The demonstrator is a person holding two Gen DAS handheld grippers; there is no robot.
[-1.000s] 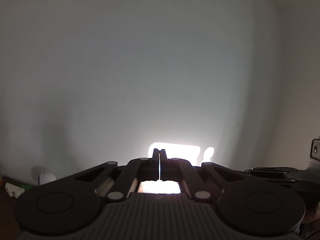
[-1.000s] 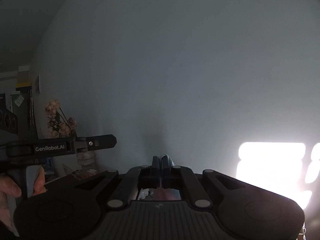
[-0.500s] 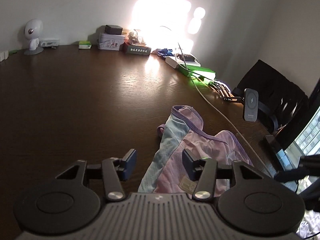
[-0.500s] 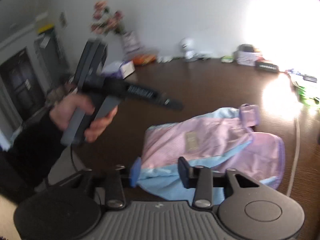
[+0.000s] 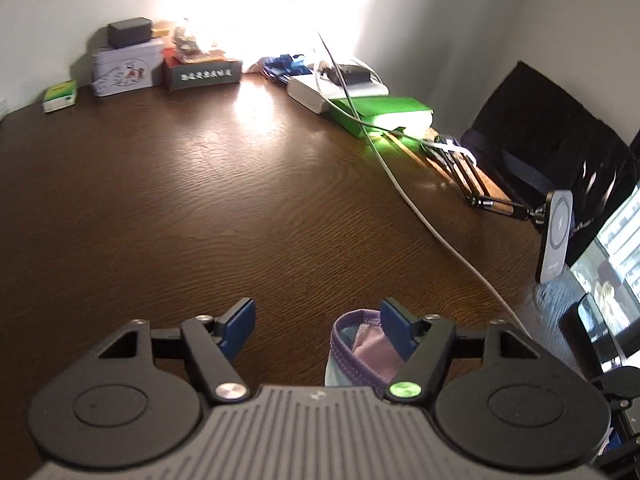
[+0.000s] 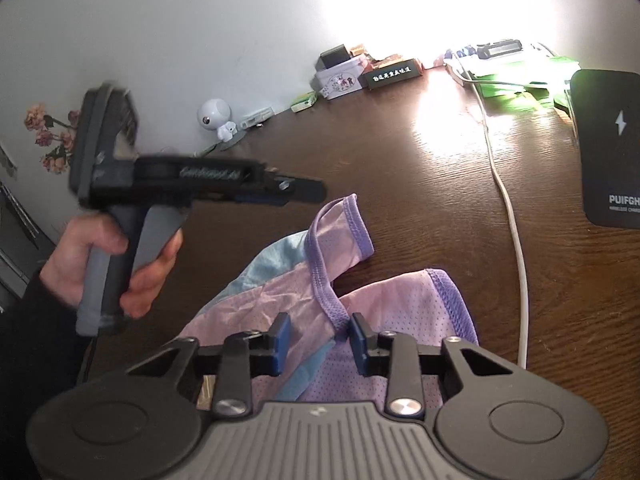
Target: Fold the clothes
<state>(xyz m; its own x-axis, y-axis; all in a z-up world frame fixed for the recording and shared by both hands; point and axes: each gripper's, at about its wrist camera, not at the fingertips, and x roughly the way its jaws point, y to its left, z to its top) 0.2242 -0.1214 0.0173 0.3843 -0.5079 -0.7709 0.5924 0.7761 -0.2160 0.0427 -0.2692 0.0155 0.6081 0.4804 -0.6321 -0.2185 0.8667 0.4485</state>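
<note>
The pink and light-blue mesh garment with purple trim (image 6: 304,292) lies crumpled on the dark brown wooden tabletop (image 5: 200,208), near its close edge. In the right wrist view one purple-edged opening of it points away toward the wall, and a second opening lies to the right, near the white cable (image 6: 516,248) that runs across the wood.

The right tongs (image 6: 320,340) hang low over the garment, pointing forward and down. Their blue-padded fingers (image 6: 282,338) stand wide apart, with pink cloth and a purple seam showing between them; they hold nothing.

The left tongs (image 5: 318,322) are also wide open and hold nothing. In the left wrist view a purple-rimmed fold of the garment (image 5: 360,344) sits just beside the inner face of the right-hand finger; I cannot tell if it touches. In the right wrist view the person's left hand (image 6: 100,264) grips the grey handle of this tool in a closed fist, with the tool roughly level above the tabletop, to the left of the garment, its tips reaching toward the far opening.

A black wireless charger (image 6: 608,148) stands at the right edge.
</note>
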